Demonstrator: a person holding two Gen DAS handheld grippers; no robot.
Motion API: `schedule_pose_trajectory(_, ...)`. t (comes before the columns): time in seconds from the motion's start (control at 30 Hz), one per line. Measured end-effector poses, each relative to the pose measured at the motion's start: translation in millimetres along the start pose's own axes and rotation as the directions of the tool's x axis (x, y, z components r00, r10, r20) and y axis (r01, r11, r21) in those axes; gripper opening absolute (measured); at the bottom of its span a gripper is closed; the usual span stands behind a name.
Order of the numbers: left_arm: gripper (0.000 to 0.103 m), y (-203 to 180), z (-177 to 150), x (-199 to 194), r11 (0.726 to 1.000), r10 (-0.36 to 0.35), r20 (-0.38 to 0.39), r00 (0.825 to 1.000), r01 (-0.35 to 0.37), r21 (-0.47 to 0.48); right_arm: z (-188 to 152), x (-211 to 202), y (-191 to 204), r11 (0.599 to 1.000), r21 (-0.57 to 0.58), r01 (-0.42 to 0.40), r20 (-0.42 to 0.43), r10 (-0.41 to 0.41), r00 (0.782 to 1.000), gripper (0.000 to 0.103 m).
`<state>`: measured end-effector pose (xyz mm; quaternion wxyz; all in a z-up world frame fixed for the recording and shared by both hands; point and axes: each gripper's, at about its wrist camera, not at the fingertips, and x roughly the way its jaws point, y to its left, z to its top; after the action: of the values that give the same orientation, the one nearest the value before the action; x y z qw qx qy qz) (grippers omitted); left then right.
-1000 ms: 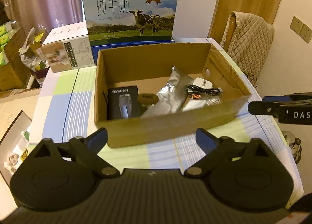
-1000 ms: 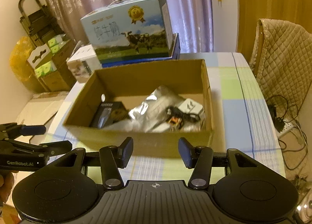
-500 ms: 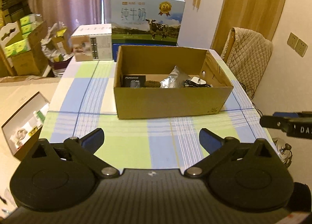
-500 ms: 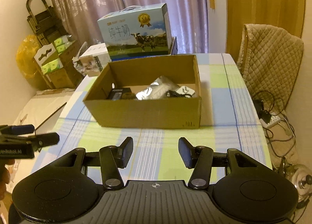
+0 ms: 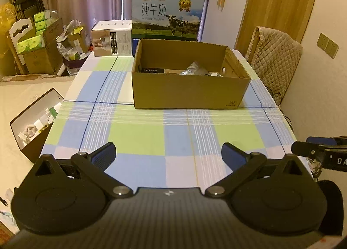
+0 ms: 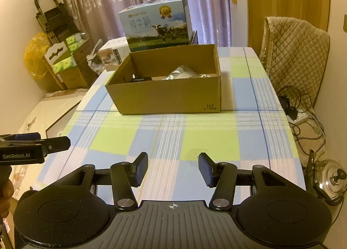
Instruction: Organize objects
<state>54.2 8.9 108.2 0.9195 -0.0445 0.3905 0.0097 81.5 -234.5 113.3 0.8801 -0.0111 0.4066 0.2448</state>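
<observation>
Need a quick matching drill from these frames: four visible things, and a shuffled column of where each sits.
Things:
1. milk carton
2. black Flyco box
3. quilted cover
4. steel kettle

Places:
A. draped over the chair
B. inside the cardboard box
C. behind the cardboard box
D. on the floor right of the table

Pairs: 1-C, 2-B, 3-A, 4-D

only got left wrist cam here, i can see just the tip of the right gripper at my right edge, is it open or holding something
Observer: The right gripper is open and empty, over the checked tablecloth, short of the cardboard box.
Operator: ok anything on the floor on that side
Observer: Yes, a power strip with cables plugged in lies on the floor by the quilt-covered chair.
</observation>
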Motion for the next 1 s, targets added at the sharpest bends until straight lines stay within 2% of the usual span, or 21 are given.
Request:
schedule_pose_trajectory(0.4, 0.102, -14, -16, -12, 0.999, 0.015, 0.001, 1.0, -0.015, 0.029, -8, -4, 12, 1.0, -0.024, -0.019, -0.002, 0.019, 1.0, 0.049)
schedule_pose_trajectory(1.0, 0.102, -18, -18, -12, 1.0, 0.01, -0.001, 1.0, -0.01, 0.027, -12, 1, 16, 0.999, -0.026, -0.025, -0.014, 0.024, 1.0, 0.049)
